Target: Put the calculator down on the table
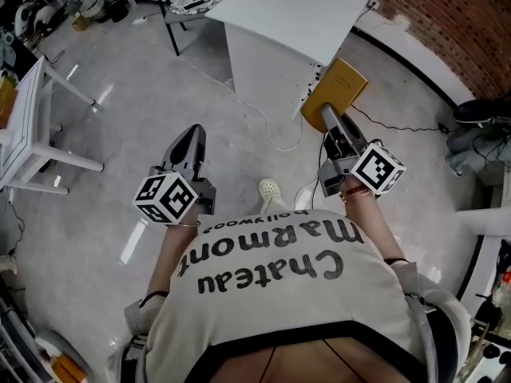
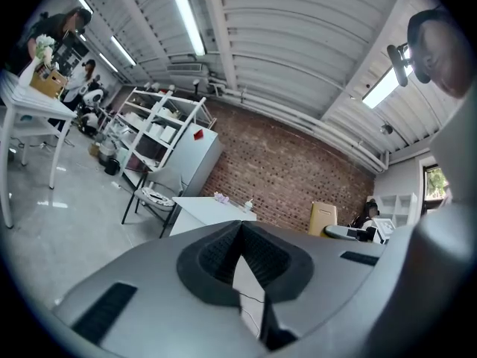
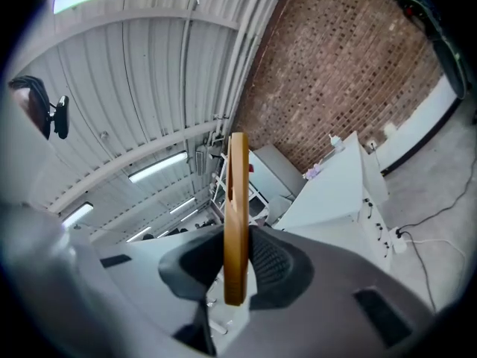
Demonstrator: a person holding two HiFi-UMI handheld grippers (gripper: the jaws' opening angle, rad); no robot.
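Observation:
The calculator (image 1: 335, 92) is a flat yellow slab, held in the air beside the near corner of the white table (image 1: 295, 14). My right gripper (image 1: 328, 116) is shut on its near edge. In the right gripper view the calculator (image 3: 237, 200) stands edge-on between the ribbed pads (image 3: 272, 263), with the table (image 3: 335, 189) further off to the right. My left gripper (image 1: 190, 138) hovers over the floor at the left, jaws together with nothing in them. In the left gripper view its tips (image 2: 240, 228) meet, and the table (image 2: 212, 209) lies ahead.
A white cable (image 1: 271, 130) runs over the grey floor from the table's side. A black chair (image 1: 192, 5) with a plate on it stands behind the table. Another white table (image 1: 32, 110) is at the left. A brick wall (image 1: 447, 14) and black gear (image 1: 479, 110) are at the right.

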